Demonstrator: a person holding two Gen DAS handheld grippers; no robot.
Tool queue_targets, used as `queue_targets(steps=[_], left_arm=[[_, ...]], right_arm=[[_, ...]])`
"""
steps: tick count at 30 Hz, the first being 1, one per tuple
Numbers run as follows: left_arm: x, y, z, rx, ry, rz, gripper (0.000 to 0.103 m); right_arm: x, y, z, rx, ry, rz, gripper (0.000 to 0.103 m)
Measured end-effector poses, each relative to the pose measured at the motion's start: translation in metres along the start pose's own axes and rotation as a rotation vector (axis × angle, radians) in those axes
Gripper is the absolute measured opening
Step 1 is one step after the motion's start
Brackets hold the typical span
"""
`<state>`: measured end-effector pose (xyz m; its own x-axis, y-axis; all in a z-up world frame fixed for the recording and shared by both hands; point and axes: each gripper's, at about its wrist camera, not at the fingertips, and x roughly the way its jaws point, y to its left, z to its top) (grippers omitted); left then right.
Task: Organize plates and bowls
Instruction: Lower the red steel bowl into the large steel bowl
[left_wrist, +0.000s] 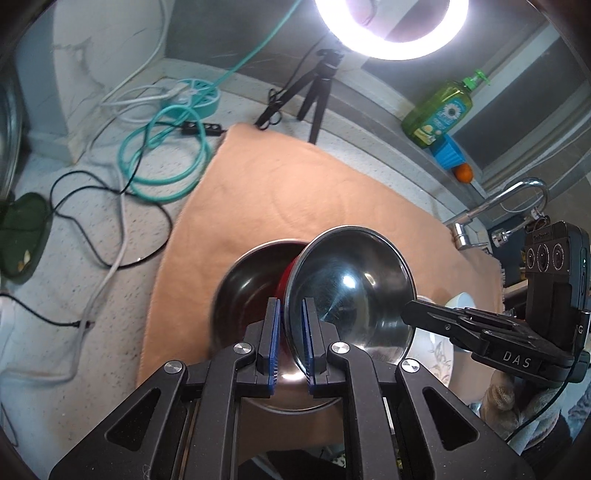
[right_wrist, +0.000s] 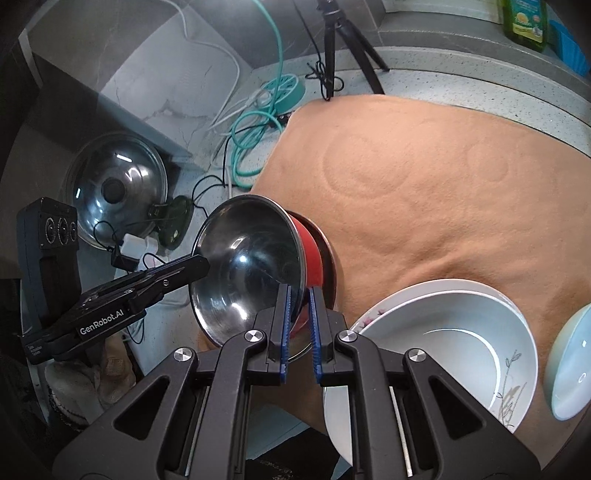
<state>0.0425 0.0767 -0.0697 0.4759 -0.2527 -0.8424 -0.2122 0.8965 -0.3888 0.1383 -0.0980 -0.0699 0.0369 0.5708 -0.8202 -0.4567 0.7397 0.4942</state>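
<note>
in the left wrist view, the left gripper (left_wrist: 291, 314) is clamped on the rim of a steel bowl (left_wrist: 351, 284) with a red outside, tilted up at the centre of the frame. behind it, a second steel bowl (left_wrist: 247, 280) sits on the orange cloth (left_wrist: 295, 184). in the right wrist view, the right gripper (right_wrist: 300, 306) is also closed on the rim of the tilted bowl. white plates (right_wrist: 443, 332) lie at lower right, with a pale blue bowl (right_wrist: 569, 369) just beside them.

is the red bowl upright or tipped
Tipped. The red bowl stands on its side over the mat, both tools (left, right) gripping opposite rims, another steel bowl behind it.
</note>
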Motion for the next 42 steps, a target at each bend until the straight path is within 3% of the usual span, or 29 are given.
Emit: queue_targets(steps=[13,42], left_arm=[[0.015,0.013,-0.009,-0.008,0.045,0.040,0.010],[0.030,0.021,-0.008,-0.005,0.076,0.071,0.010]], right_arm=[[0.036,0.003,-0.002,-0.030,0.067,-0.062,0.010],[0.055,0.010,0.001,-0.068,0.101,-0.123,0.012]])
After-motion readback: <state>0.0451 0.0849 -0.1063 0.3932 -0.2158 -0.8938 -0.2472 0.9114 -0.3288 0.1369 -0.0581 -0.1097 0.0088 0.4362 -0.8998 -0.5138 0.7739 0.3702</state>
